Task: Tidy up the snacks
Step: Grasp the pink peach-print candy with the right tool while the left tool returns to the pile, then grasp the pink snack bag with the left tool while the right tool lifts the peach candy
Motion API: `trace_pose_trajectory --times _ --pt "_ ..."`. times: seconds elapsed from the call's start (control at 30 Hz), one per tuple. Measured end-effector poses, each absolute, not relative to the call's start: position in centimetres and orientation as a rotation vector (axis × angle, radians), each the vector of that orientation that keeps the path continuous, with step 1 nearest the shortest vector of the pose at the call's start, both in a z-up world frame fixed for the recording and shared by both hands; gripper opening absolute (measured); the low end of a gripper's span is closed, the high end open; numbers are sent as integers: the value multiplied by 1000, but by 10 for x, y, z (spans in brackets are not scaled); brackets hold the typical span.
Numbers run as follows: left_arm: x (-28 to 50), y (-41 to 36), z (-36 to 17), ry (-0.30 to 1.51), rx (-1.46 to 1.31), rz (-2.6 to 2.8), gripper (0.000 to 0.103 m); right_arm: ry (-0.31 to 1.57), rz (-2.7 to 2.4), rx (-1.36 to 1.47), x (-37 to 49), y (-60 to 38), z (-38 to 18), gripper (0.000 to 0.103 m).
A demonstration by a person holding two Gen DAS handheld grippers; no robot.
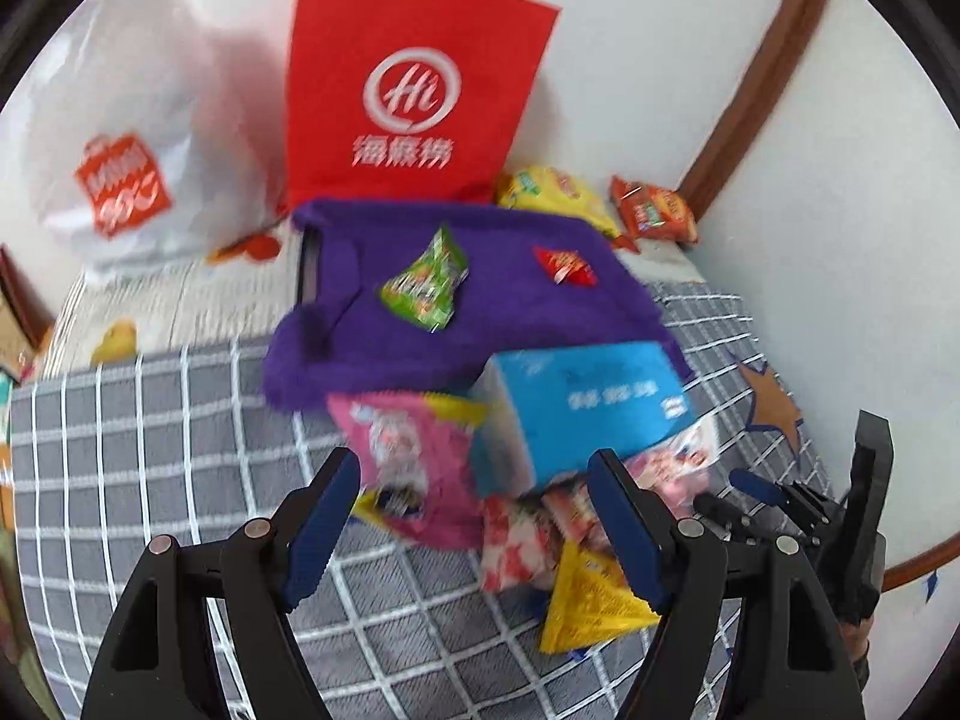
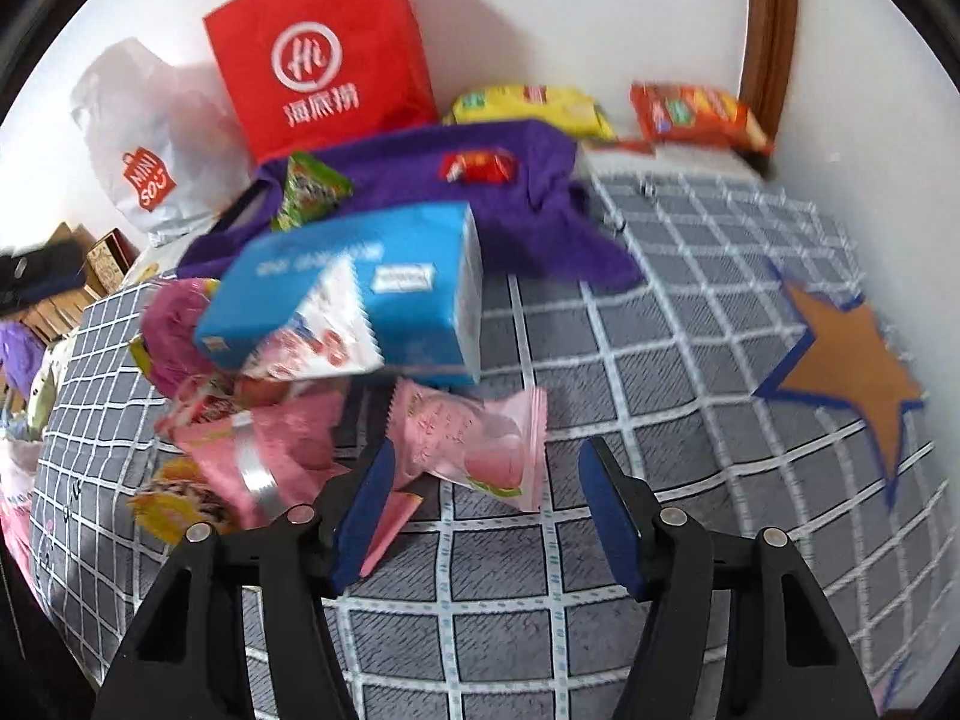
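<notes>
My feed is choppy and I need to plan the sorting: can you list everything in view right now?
red paper bag: one, red with white logo, upright against the wall
white plastic bag: one, white with red logo, left of the red bag
purple cloth: one, purple, over a raised flat thing in front of the red bag
green packet: one, green, on the cloth
small red packet: one, red, on the cloth
yellow packet: one, yellow, by the wall
orange packet: one, orange, in the corner
blue box: one, blue, atop the snack pile
pale pink sachet: one, pink, ahead of the right claw
yellow triangular packet: one, yellow, near the left claw
bedspread: one, grey with white grid
left claw: open, empty
right claw: open, empty
</notes>
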State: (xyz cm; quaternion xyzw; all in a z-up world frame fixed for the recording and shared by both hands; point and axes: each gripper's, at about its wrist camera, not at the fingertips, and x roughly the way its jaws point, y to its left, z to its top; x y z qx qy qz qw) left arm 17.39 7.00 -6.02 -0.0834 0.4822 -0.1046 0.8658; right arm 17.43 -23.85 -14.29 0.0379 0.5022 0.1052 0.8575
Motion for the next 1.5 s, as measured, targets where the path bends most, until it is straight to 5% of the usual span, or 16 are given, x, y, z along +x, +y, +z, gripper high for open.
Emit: trace_pose_trajectory --times 0.37,0.43,0.47,0.57,1.33,1.5 --pt "155 94 -75 1035 -225 -142 77 1065 251 131 197 -223 -169 71" --pt "156 92 -74 1031 -217 -137 77 1043 246 114 196 -222 -169 62" --pt "157 91 -73 1030 -214 -136 77 1039 242 105 195 -224 -169 45" --pt "157 89 -74 1025 -204 -138 77 1051 254 103 194 -235 -167 34" --pt "210 64 -134 1080 -123 -78 76 966 234 58 174 -260 -170 35" --pt "209 63 -140 1068 -129 -88 61 966 238 59 175 -260 -170 36"
